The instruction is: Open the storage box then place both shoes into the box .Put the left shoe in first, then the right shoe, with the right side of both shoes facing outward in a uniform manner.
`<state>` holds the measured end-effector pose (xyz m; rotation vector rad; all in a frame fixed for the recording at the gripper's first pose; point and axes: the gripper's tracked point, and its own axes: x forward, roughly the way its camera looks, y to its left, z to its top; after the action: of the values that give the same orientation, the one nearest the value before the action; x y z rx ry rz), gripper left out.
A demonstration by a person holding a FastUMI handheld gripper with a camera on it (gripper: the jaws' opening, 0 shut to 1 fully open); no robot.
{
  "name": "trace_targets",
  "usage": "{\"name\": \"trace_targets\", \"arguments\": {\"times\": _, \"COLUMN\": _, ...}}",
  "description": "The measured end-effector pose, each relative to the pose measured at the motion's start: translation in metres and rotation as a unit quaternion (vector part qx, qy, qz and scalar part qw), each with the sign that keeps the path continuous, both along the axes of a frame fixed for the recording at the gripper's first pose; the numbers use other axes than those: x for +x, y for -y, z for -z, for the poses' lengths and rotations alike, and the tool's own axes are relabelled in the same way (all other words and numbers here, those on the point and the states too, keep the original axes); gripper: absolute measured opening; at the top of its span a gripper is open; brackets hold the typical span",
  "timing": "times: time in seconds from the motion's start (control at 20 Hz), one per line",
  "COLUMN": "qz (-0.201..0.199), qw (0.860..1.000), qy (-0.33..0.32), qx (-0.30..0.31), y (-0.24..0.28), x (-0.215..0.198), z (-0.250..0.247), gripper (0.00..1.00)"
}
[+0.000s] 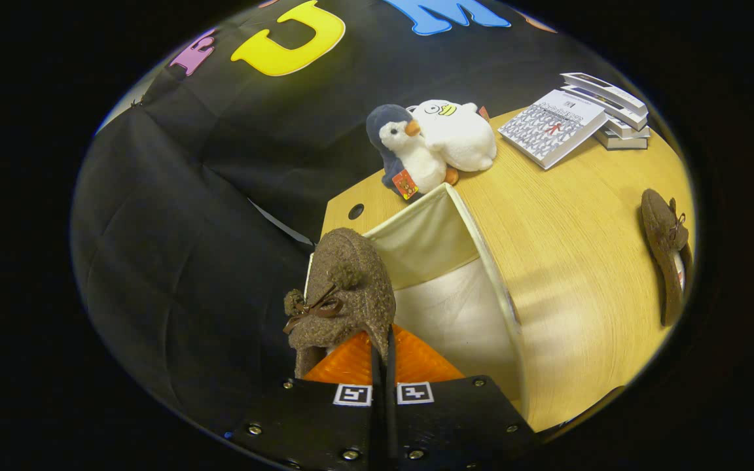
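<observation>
I am seeing my gripper [382,356] clenched almost fully, its orange fingers [344,363] pinching the heel rim of one brown shoe [344,291] with only a thin slit between them. I am holding that shoe upright, bow [315,306] toward me, at the near rim of the open cream box [449,261], which is sitting at the tabletop's [567,261] left edge. I am counting two shoes: the second shoe [665,252] is lying near the right edge. Two plush toys [432,144] are sitting at the far-left corner, behind the box. One stack of books [580,121] is resting at the far edge.
</observation>
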<state>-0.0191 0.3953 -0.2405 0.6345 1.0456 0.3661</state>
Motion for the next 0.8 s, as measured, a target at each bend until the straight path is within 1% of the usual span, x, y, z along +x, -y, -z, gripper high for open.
{"name": "trace_targets", "arguments": {"times": 0.15, "qz": -0.01, "qw": 1.0, "qy": -0.013, "qx": -0.011, "y": -0.009, "x": -0.007, "z": 0.013, "gripper": 0.0}}
{"name": "trace_targets", "arguments": {"times": 0.3, "qz": -0.024, "qw": 0.999, "qy": 0.003, "qx": -0.023, "y": -0.011, "x": -0.009, "z": 0.02, "gripper": 0.0}}
{"name": "trace_targets", "arguments": {"times": 0.4, "qz": -0.047, "qw": 0.999, "qy": 0.014, "qx": -0.007, "y": -0.022, "x": -0.013, "z": 0.017, "gripper": 0.06}}
{"name": "trace_targets", "arguments": {"times": 0.45, "qz": -0.053, "qw": 0.998, "qy": 0.024, "qx": -0.004, "y": -0.023, "x": -0.014, "z": 0.015, "gripper": 0.18}}
{"name": "trace_targets", "arguments": {"times": 0.65, "qz": -0.096, "qw": 0.993, "qy": 0.069, "qx": -0.016, "y": -0.018, "x": -0.017, "z": 0.001, "gripper": 0.99}}
{"name": "trace_targets", "arguments": {"times": 0.8, "qz": -0.114, "qw": 0.988, "qy": 0.101, "qx": -0.017, "y": -0.001, "x": -0.021, "z": -0.019, "gripper": 0.98}}
